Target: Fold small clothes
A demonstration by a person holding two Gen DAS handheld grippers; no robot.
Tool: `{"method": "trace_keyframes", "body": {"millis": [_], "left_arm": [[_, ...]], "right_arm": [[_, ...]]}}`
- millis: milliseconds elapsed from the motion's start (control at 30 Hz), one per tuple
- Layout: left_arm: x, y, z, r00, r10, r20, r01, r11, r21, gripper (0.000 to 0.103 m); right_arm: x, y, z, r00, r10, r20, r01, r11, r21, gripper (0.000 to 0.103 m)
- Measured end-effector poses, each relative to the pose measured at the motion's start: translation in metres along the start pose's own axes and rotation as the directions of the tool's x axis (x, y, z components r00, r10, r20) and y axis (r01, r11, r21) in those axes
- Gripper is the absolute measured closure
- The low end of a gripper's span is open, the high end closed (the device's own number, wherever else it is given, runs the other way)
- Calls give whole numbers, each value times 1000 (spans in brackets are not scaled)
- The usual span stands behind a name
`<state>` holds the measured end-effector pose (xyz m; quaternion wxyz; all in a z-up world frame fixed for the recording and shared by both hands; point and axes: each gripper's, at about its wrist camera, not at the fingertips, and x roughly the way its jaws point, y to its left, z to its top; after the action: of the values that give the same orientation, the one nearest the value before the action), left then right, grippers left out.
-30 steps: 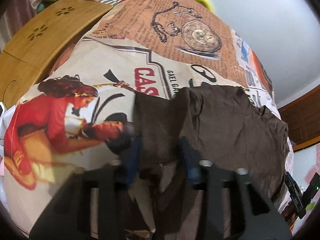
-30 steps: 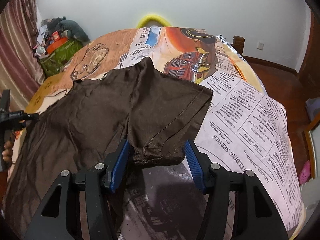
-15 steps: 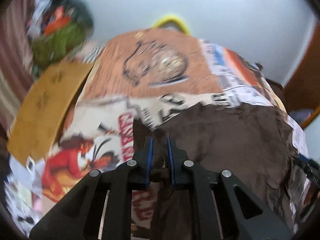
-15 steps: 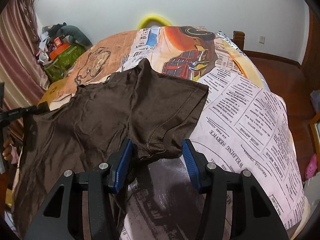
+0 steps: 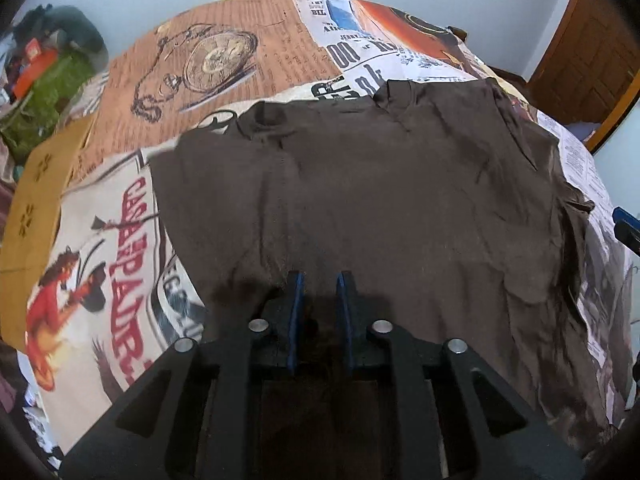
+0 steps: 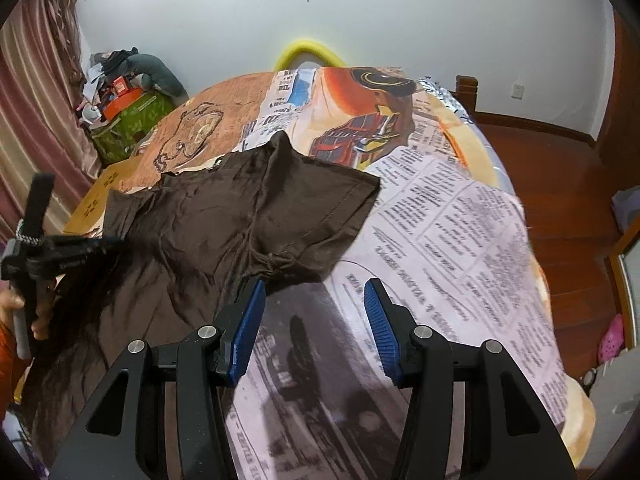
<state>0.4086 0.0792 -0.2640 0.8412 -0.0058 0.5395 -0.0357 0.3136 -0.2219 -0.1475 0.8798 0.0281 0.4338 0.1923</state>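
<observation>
A dark brown T-shirt (image 5: 400, 200) lies spread, wrinkled, on the printed bedspread (image 5: 224, 60). My left gripper (image 5: 320, 300) hovers over the shirt's near edge. Its jaws are opening, with a narrow gap between the blue pads; I see only the lying cloth behind the gap and nothing pinched. In the right wrist view the same shirt (image 6: 192, 232) has its right sleeve (image 6: 316, 216) folded inward, the bunched hem just ahead of my right gripper (image 6: 314, 312). That gripper is open and empty over bare bedspread. The left gripper (image 6: 108, 242) shows at the shirt's left edge, held by a hand (image 6: 36, 320).
The bedspread (image 6: 460, 240) drops off at the right to a wooden floor (image 6: 568, 184). A tan wooden board (image 5: 36, 208) lies at the bed's left side. A green bag with clutter (image 6: 124, 124) and a curtain (image 6: 36, 92) stand beyond it. A yellow foam arc (image 6: 308, 52) sits at the headboard.
The left gripper closed on the shirt's edge, swung rightward over the shirt while rolling, then parted slightly. The right gripper drew back, so the sleeve lies ahead of its pads instead of between them.
</observation>
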Motion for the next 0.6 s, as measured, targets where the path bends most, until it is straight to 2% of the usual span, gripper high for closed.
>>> {"method": "trace_keyframes", "body": {"millis": [100,233,333,433,600], "left_arm": [[-16,5,-6,1000,-21,8,21,1000,-9,59],[-55,19,-13,995,31,92,-31,1000,-3,42],[-75,41,-10,988,66,139,-59,997,-51,37],[-74,69,3,985,97,140,-81,990,-118,35],[-43,98,18,995,51,87,-34,981,-190,36]], "right_arm": [[-2,-2,0,1000,0,9,0,1000,2,55],[-4,0,1,1000,5,23,-6,1000,2,55],[-2,1,1,1000,3,27,-3,1000,-1,55],[3,1,3,1000,-2,24,2,1000,1,55],[10,-2,7,1000,0,9,0,1000,14,55]]}}
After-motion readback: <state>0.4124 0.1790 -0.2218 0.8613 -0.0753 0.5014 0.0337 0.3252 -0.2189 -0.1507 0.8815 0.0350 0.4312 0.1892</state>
